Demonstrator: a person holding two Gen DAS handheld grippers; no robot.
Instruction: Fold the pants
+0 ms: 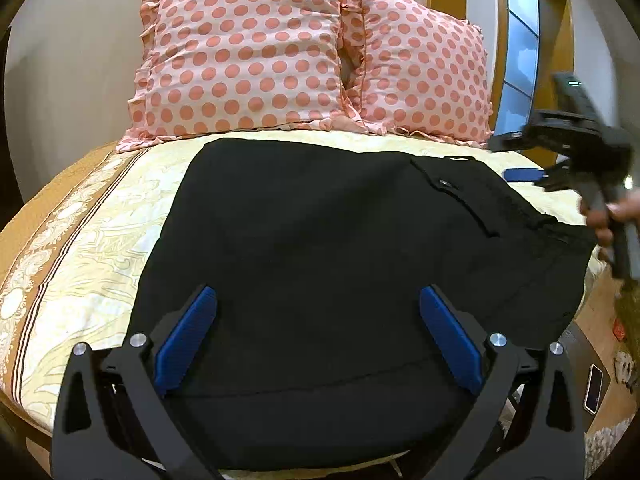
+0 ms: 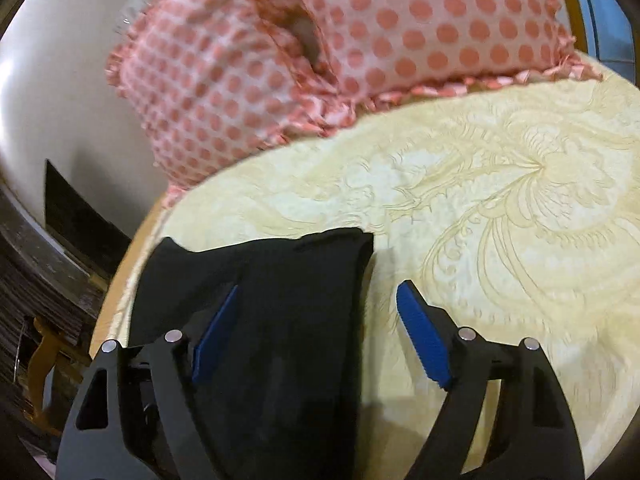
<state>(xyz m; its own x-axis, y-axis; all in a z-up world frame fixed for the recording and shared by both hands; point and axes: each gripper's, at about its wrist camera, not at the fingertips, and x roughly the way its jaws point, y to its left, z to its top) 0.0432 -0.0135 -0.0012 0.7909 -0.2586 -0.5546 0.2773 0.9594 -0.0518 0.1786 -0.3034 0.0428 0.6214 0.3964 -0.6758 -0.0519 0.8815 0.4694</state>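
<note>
Black pants (image 1: 320, 240) lie folded and flat on the yellow bedspread (image 1: 100, 248), with a buttoned back pocket (image 1: 448, 186) toward the right. My left gripper (image 1: 318, 296) is open, its blue pads spread above the near hem, holding nothing. My right gripper shows in the left wrist view (image 1: 560, 152) at the pants' far right edge, held by a hand. In the right wrist view the right gripper (image 2: 318, 294) is open over a corner of the pants (image 2: 280, 280), its right pad (image 2: 420, 336) over the bedspread (image 2: 500, 200).
Two pink polka-dot pillows (image 1: 248, 52) (image 1: 420, 72) lean at the head of the bed, also in the right wrist view (image 2: 320, 40). A phone (image 1: 593, 388) lies on a surface past the bed's right edge. A window (image 1: 520, 52) is behind.
</note>
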